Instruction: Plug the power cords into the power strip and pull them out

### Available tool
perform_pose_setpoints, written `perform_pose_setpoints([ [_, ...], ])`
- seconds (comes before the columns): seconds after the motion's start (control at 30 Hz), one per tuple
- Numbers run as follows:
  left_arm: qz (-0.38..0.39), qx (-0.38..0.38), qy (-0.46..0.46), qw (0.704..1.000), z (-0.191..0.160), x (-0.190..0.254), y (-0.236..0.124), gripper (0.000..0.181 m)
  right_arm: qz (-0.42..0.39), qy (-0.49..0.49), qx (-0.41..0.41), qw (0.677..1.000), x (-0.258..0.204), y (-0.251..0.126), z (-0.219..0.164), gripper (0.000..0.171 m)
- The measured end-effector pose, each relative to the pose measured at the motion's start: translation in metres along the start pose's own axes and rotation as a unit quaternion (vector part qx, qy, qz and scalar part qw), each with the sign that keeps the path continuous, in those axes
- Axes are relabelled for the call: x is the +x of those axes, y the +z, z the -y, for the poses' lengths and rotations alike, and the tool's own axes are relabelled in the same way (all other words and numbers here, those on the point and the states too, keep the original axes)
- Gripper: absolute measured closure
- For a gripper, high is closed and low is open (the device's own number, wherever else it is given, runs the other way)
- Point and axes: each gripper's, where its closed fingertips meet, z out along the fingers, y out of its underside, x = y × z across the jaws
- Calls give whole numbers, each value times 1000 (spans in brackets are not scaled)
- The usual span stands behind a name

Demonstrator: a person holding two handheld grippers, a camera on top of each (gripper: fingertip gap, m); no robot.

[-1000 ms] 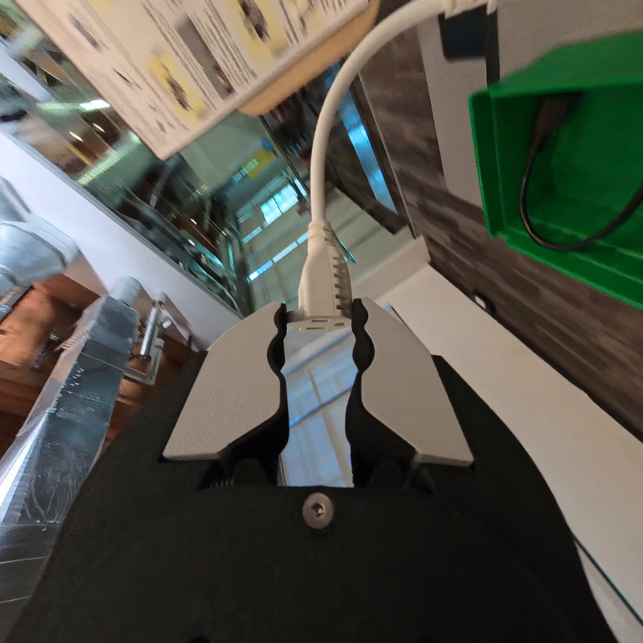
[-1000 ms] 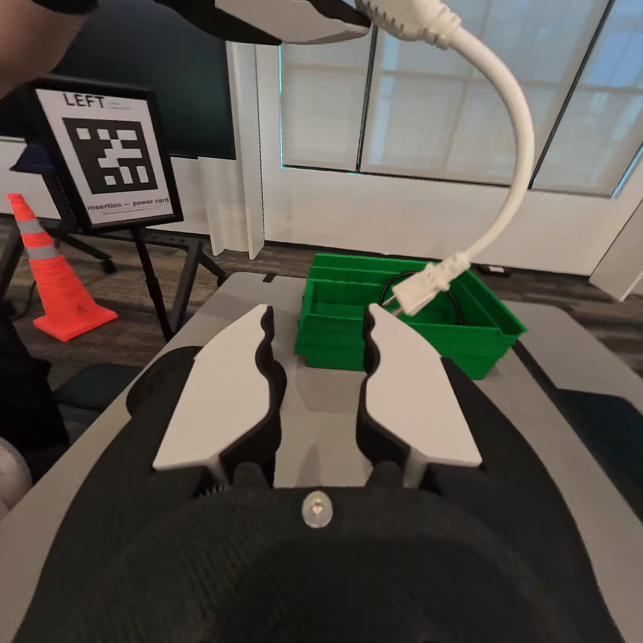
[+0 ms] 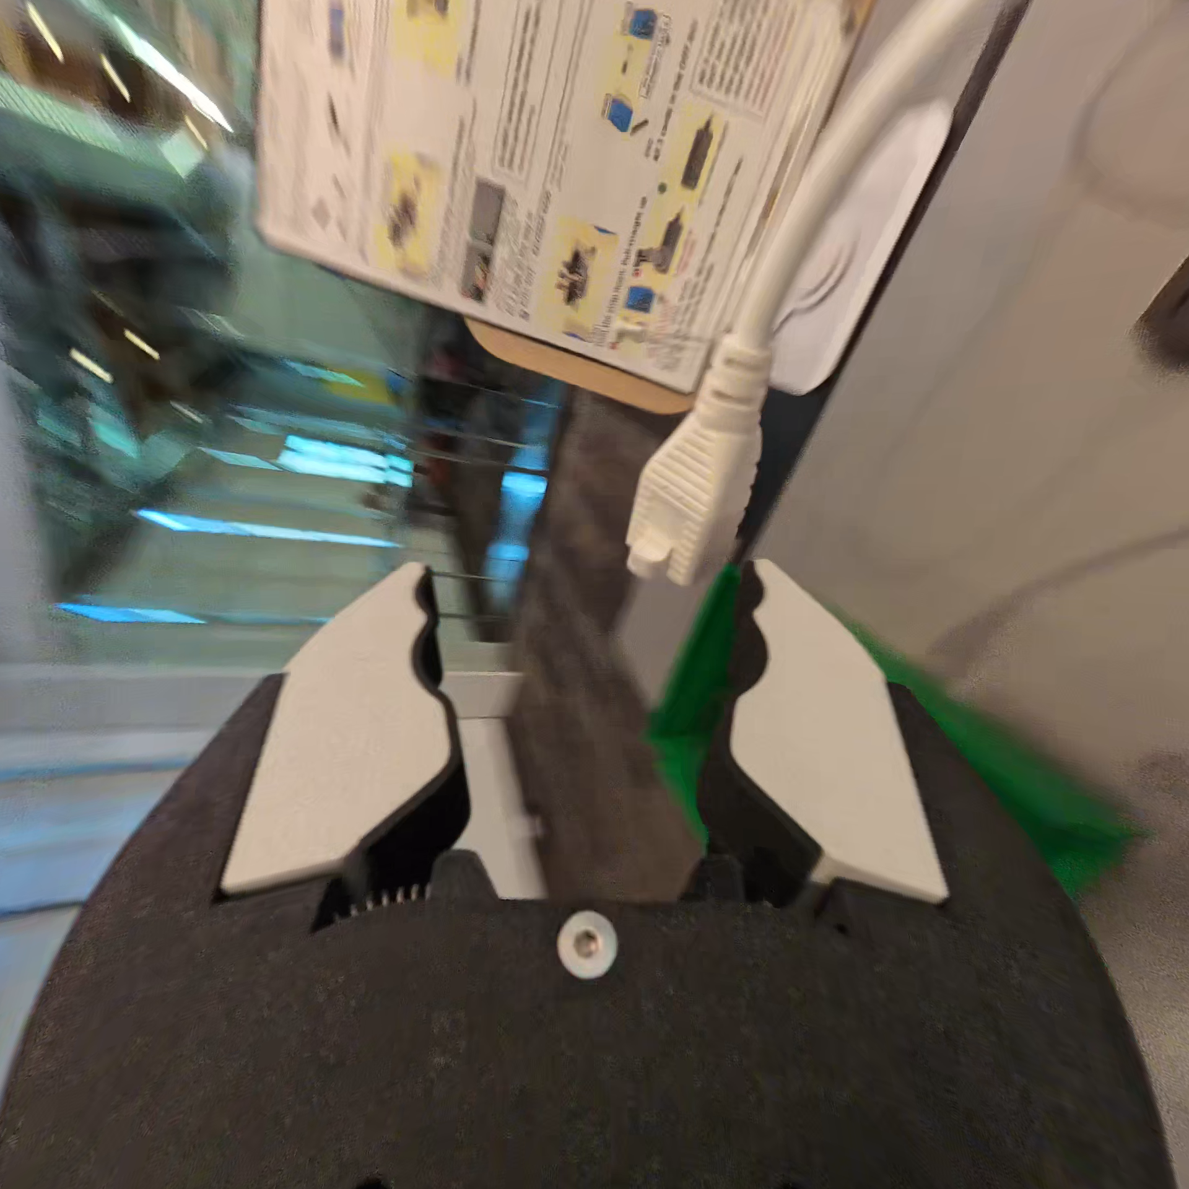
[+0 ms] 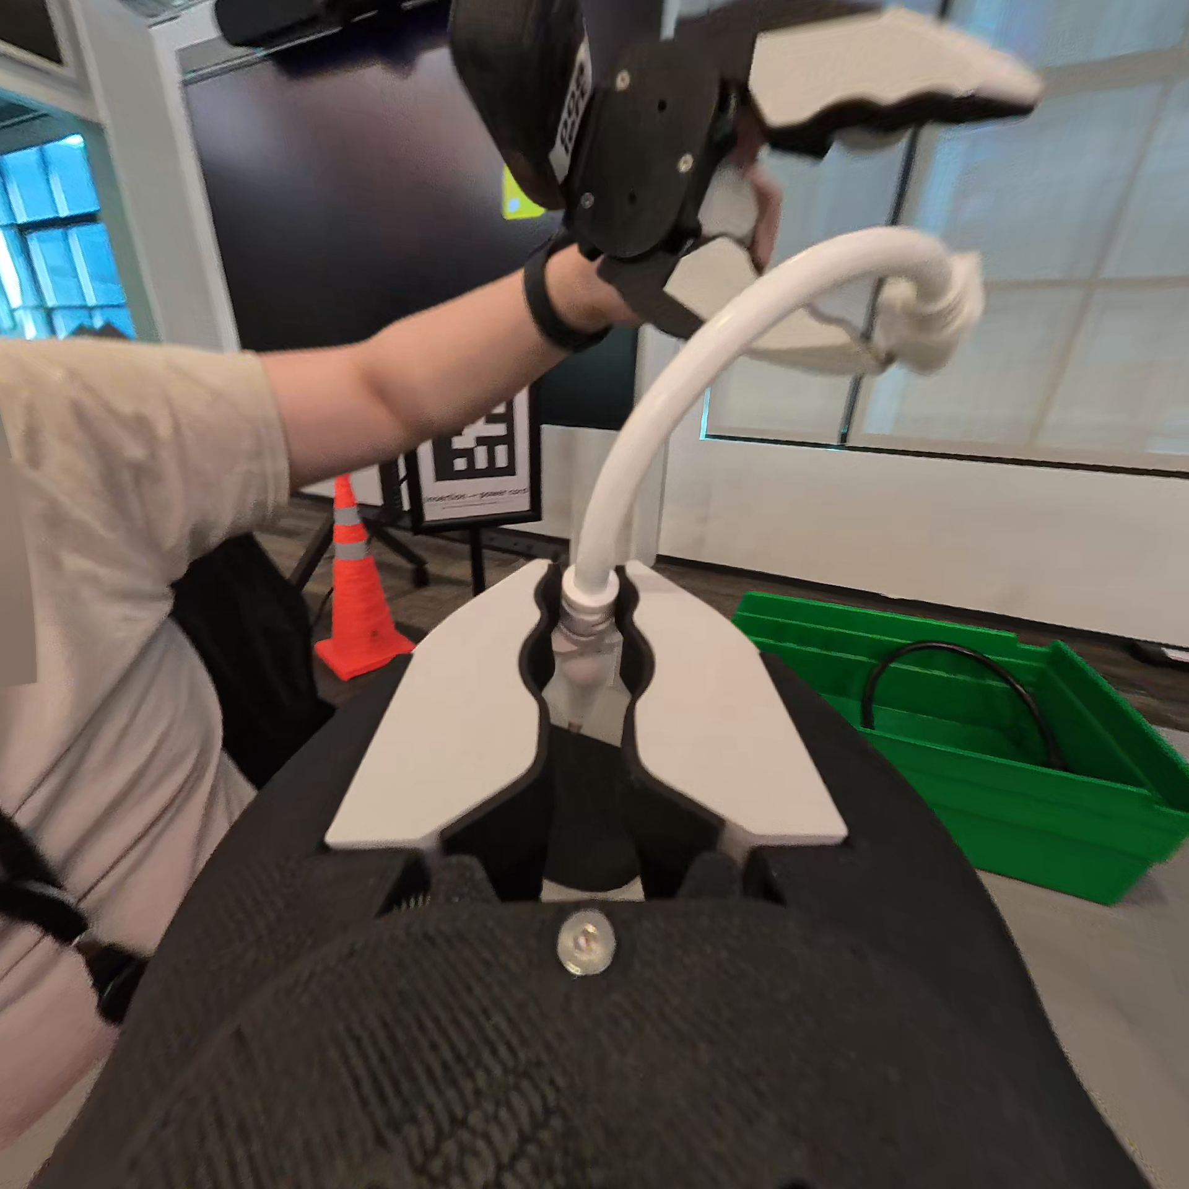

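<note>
A short white power cord (image 4: 650, 412) arcs between my two grippers. My right gripper (image 4: 590, 572) is shut on the plug (image 4: 585, 650) at one end, held above the grey table (image 4: 1094, 952). The cord's other end (image 4: 933, 315) hangs free between the spread fingers of my left gripper (image 4: 958, 225), which is raised high. In the left wrist view my left gripper (image 3: 589, 572) is open and empty. The ribbed white connector (image 3: 695, 502) hangs just beyond its right fingertip, and I cannot tell whether they touch. No power strip shows in either view.
A green bin (image 4: 1029, 804) holding a black cord (image 4: 965, 669) stands on the table to the right, blurred in the left wrist view (image 3: 933, 759). A printed sheet on a board (image 3: 515, 161), an orange cone (image 4: 360, 592), a sign stand (image 4: 476, 463) and the person's arm (image 4: 386, 399) are around.
My left gripper has opened and let go of the cord's connector. My right gripper, open a second ago, has shut on the plug at the other end. Both grippers have swung to new angles.
</note>
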Motion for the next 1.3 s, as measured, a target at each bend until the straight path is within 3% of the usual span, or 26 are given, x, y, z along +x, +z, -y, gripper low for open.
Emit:
perform_pose_setpoints([
  [0.1,-87,70,-257,960,-11,18,4,83,-42,27,15,999,14,-4,9,154],
  [0.2,-148,199,-408,879,-5,47,-11,104,-74,60,0,995,23,-3,7,155],
  [0.27,-186,258,-444,838,6,81,-20,119,-81,82,-5,993,24,0,6,155],
  [0.4,-276,278,-456,799,41,157,-19,112,-71,115,11,991,20,6,11,155],
  [0.63,-383,389,-498,673,100,172,-27,117,-41,169,28,984,15,15,7,155],
  [0.73,-372,405,-493,674,99,169,-18,127,-42,178,32,983,18,13,7,155],
  [0.9,-384,402,-499,665,98,170,-9,128,-54,198,46,978,27,7,4,155],
  [1.07,-373,368,-483,701,89,176,-2,137,-93,200,20,975,41,4,-11,155],
  [1.1,-380,373,-469,704,89,178,-6,150,-102,194,12,976,43,5,-14,155],
  [1.13,-378,364,-470,710,87,178,-4,150,-111,184,5,977,45,5,-16,155],
  [1.3,-386,370,-468,704,89,177,-10,153,-62,212,25,975,37,7,-13,155],
])
